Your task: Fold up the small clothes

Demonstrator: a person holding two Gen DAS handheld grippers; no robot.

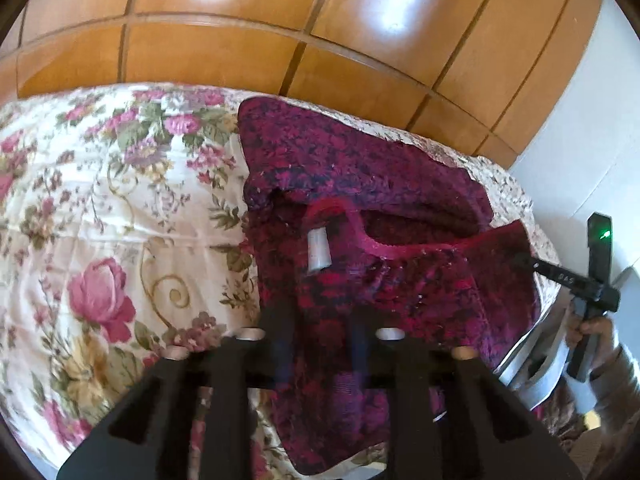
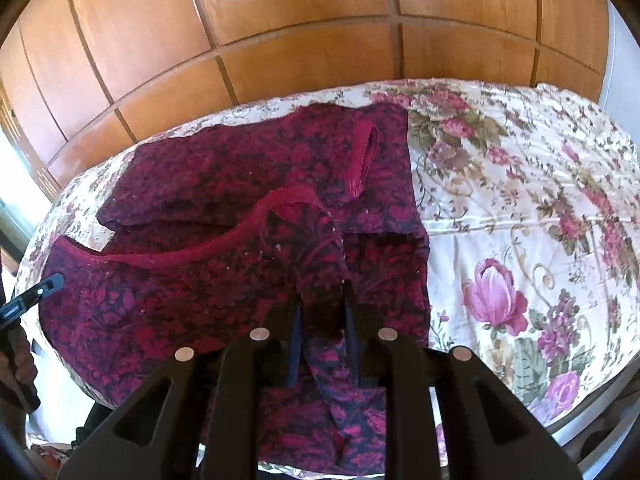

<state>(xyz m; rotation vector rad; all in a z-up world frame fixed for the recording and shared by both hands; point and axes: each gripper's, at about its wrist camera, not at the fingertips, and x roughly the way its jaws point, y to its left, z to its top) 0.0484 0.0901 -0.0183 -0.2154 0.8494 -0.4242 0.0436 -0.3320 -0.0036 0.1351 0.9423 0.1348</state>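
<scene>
**A:** Right gripper [image 2: 320,308] jaws pinch a fold of the crimson-and-navy floral knit garment [image 2: 224,280] lying half-folded on the rose-print bedspread [image 2: 520,208].

**B:** Left gripper [image 1: 320,320] jaws look nearly together over the cloth, grip uncertain; a weak hold could let the fold spring open.

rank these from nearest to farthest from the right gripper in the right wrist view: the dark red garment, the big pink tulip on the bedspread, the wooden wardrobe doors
1. dark red garment: pinched between the right gripper fingers, lower centre.
2. big pink tulip: printed on the floral bedspread, off to the right.
3. wooden wardrobe doors: behind the bed, across the top.
</scene>
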